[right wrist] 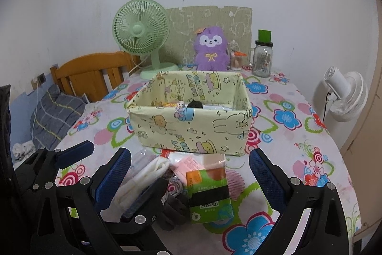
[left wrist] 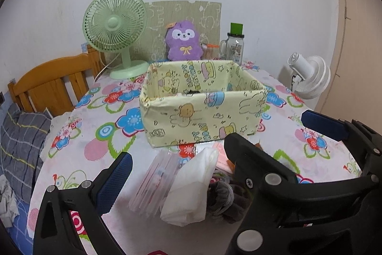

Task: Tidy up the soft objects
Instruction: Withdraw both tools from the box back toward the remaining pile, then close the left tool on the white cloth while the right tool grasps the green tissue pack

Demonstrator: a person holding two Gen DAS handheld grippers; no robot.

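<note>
A yellow cartoon-print fabric box (left wrist: 203, 111) (right wrist: 191, 126) stands mid-table with a few small items inside, one of them black (right wrist: 194, 104). In front of it lies a pile: a white soft pack (left wrist: 191, 190) (right wrist: 143, 176), a clear pink-striped packet (left wrist: 152, 183), a green-orange tissue pack (right wrist: 210, 195), a pink packet (right wrist: 188, 164), a beige roll (right wrist: 214, 159) and dark grey cloth (left wrist: 224, 197) (right wrist: 174, 209). My left gripper (left wrist: 191, 159) (right wrist: 124, 164) hovers open over the pile's left part. My right gripper (right wrist: 188, 154) (left wrist: 268, 128) is open around the tissue pack without touching it. The two grippers' inner fingers overlap.
A floral tablecloth (right wrist: 286, 159) covers the table. At the back stand a green fan (right wrist: 143, 32), a purple plush (right wrist: 211, 49), cardboard and a glass jar mug (right wrist: 262, 59). A white fan (right wrist: 343, 97) is off the right edge. A wooden headboard (left wrist: 52, 80) and pillow lie left.
</note>
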